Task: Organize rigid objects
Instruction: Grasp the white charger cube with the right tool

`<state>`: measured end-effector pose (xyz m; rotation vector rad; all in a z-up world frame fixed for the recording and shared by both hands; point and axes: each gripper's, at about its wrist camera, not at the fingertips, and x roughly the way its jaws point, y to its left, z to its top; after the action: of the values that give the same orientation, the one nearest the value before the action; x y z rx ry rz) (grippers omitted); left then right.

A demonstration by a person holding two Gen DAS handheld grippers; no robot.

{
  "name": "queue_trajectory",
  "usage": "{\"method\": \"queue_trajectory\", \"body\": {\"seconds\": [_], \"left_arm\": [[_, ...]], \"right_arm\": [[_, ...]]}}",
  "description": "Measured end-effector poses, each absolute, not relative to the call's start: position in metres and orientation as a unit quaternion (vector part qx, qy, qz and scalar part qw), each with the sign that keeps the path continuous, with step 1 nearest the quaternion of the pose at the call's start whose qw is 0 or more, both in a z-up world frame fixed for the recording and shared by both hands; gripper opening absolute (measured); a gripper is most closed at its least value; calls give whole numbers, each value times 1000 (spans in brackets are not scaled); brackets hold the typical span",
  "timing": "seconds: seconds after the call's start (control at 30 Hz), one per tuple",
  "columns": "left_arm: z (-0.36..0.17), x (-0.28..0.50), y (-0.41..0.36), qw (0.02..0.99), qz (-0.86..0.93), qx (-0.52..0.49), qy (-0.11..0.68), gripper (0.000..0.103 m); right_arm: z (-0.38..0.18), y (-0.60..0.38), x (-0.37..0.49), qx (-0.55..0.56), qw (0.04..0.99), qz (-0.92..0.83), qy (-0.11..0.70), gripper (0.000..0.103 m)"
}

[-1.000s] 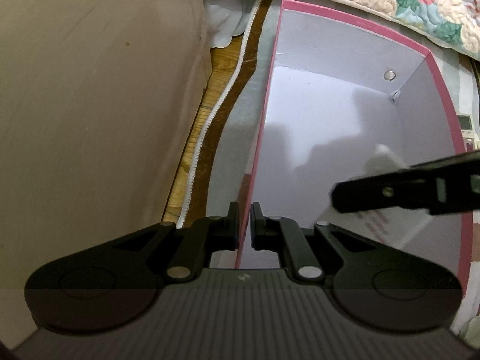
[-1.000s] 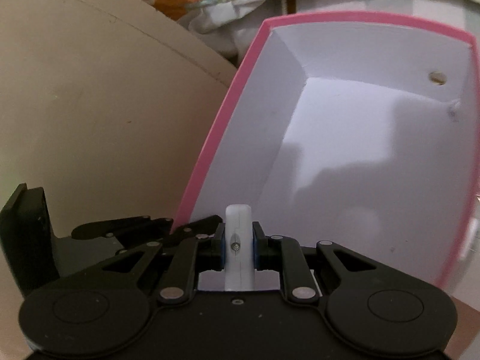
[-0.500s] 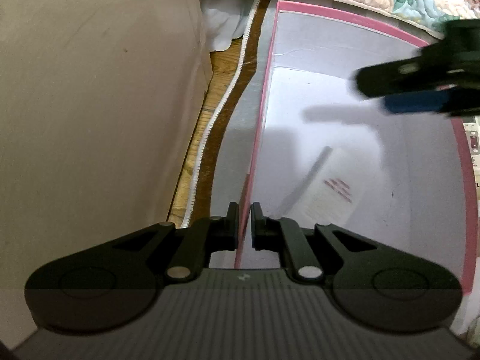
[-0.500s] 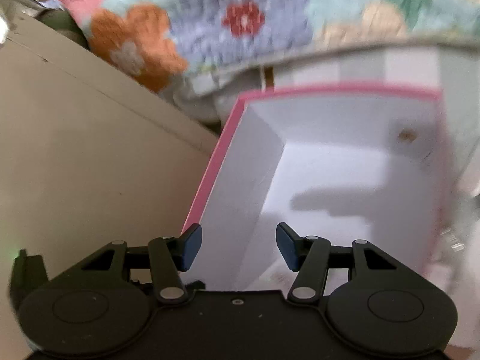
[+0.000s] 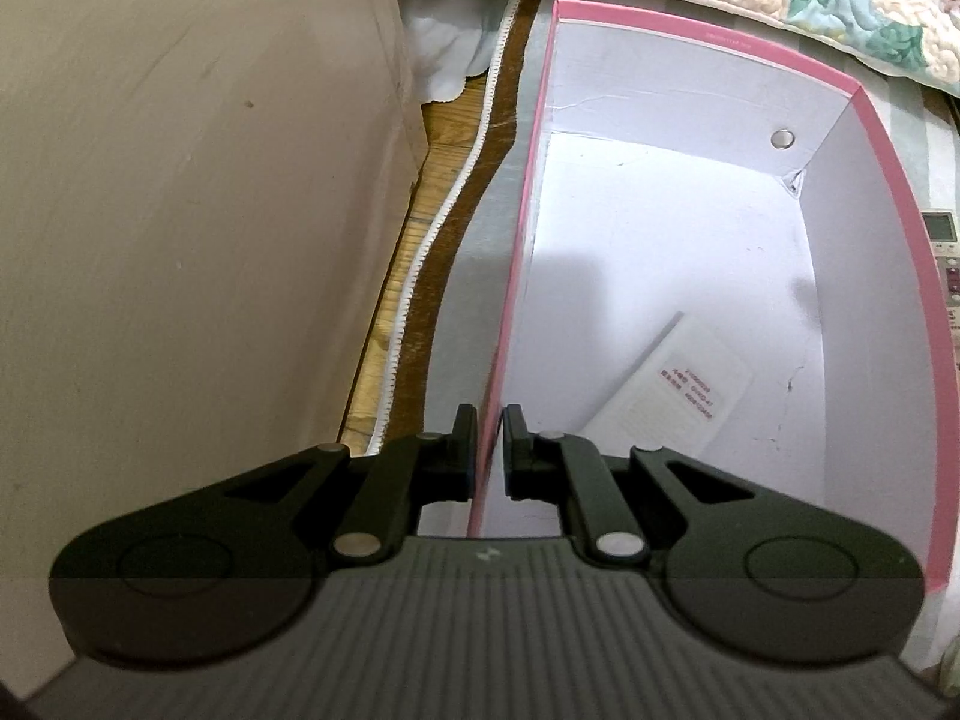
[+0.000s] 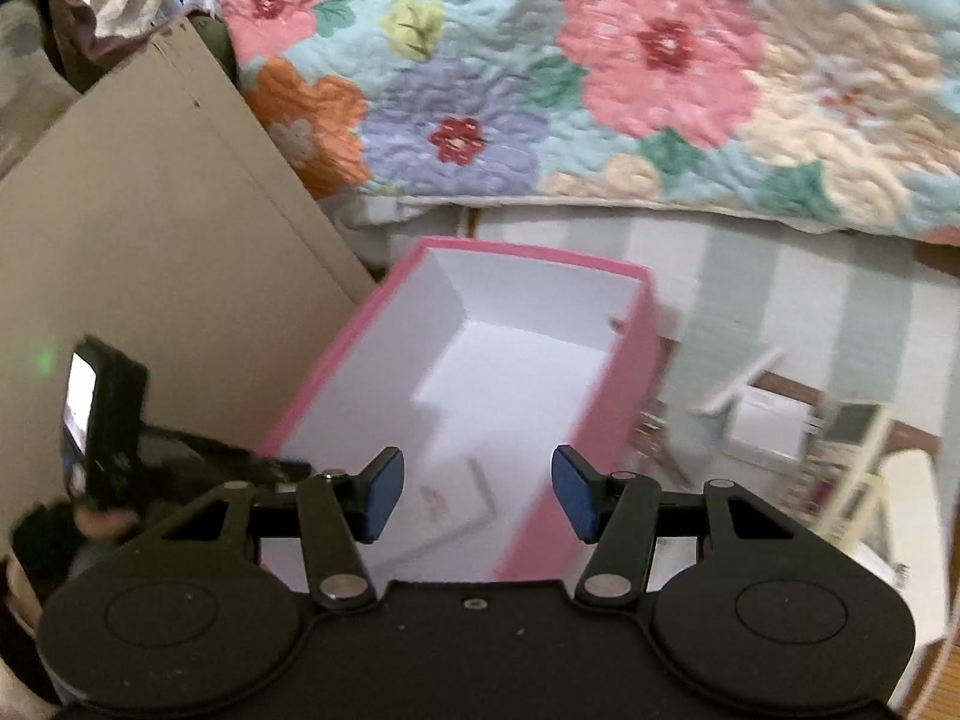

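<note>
1. Risk: box (image 5: 690,30) tipping or sliding. Held only by left gripper (image 5: 489,450), jaws narrow, pinched on the thin left wall near the corner. A tug or twist there likely to bend the cardboard or lift one side.
2. Risk: wall slipping out of the pinch. Little wall between the pads; loss of hold would leave the box loose for the next drop.
3. Risk: right gripper (image 6: 477,495) clipping the pink rim on the next pass. Jaws wide apart, nothing between them, above the near end of the box.
4. Risk: next pick from the clutter (image 6: 768,420) right of the box. View blurred there, items close together, so easy to grab two or knock one off.
5. Risk: a hard drop landing on the flat white item (image 5: 672,396) already inside, shifting or scuffing it.
6. Container: one open box, pink outside, white inside, between a beige panel (image 5: 180,180) and the clutter, just below a floral quilt (image 6: 600,90).
7. Contents: only the flat white item with red print, lying on the floor near the left-gripper end. Rest of the floor bare.
8. Outside: remote (image 5: 942,252) just beside the right wall, not yet in the box. Judged early in the task.
</note>
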<state>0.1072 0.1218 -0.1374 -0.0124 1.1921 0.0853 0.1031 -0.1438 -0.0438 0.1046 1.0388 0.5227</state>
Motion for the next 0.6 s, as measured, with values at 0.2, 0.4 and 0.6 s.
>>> {"method": "queue_trajectory", "body": {"seconds": [0.2, 0.4, 0.6], "left_arm": [[-138, 110, 122, 823, 43, -3, 567, 8], [-138, 112, 118, 820, 48, 4, 571, 9], [-139, 114, 115, 816, 53, 11, 575, 9]], "right_arm": [[-76, -166, 94, 23, 838, 234, 493, 61], [-122, -156, 86, -103, 838, 248, 475, 60], [-167, -135, 100, -259, 805, 289, 449, 60]]}}
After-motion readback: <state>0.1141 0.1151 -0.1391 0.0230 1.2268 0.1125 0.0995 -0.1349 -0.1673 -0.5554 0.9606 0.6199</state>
